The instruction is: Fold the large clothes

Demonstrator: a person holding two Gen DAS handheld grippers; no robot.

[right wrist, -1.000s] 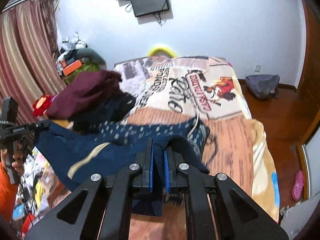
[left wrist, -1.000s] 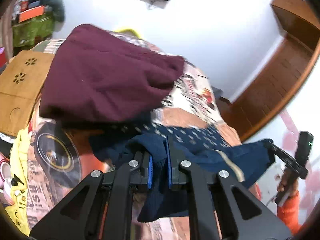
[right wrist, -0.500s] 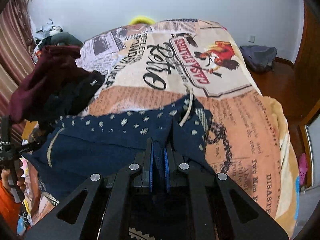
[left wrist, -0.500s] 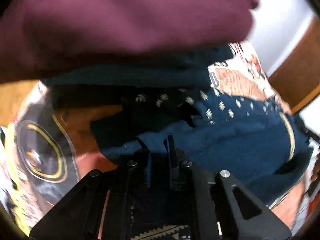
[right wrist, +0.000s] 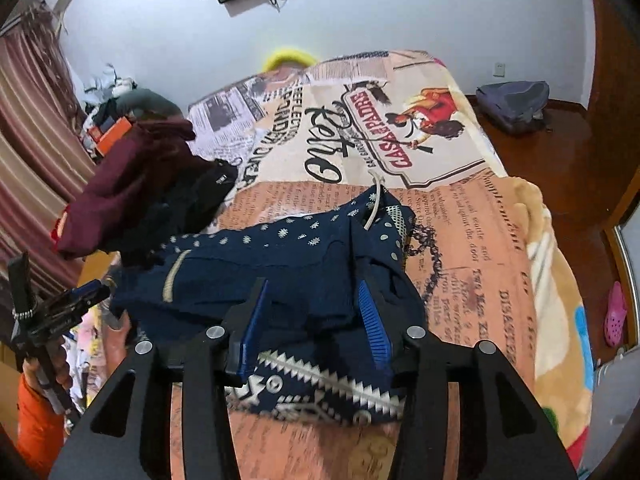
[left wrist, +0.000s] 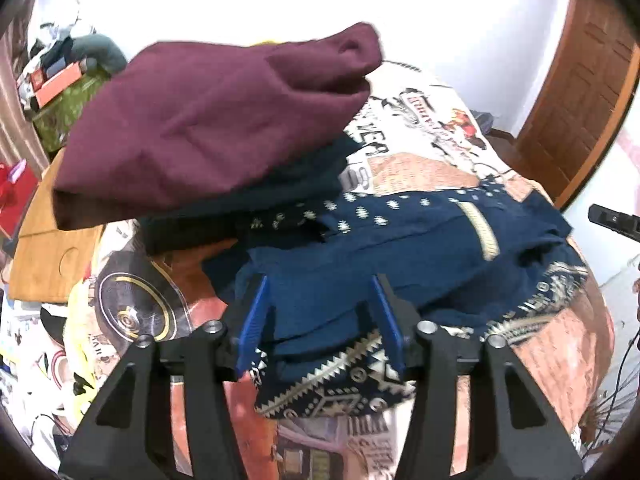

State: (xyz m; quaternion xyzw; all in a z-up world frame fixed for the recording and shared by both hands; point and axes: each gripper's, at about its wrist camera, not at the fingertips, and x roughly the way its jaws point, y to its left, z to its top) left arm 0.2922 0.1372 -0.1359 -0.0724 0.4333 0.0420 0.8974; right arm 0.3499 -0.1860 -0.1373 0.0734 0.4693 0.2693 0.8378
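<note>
A navy blue patterned garment [left wrist: 400,248] lies folded over on the printed bedspread [left wrist: 420,140]; it also shows in the right wrist view [right wrist: 288,264], with a white zigzag hem [right wrist: 320,376] nearest me. My left gripper [left wrist: 322,320] is open, its jaws wide apart just above the garment's near edge. My right gripper [right wrist: 316,320] is open too, jaws spread over the garment's right part. A cream drawstring [right wrist: 374,204] lies at its far end.
A stack with a maroon garment [left wrist: 216,120] on a dark one [left wrist: 256,204] sits at the bed's left, also in the right wrist view [right wrist: 132,184]. A wooden board [left wrist: 52,240] lies beside it. A backpack [right wrist: 512,100] and pink shoe [right wrist: 616,316] are on the floor.
Both grippers were shut on the navy garment and carried it forward and down onto the bed. Both have now opened and let it go.
</note>
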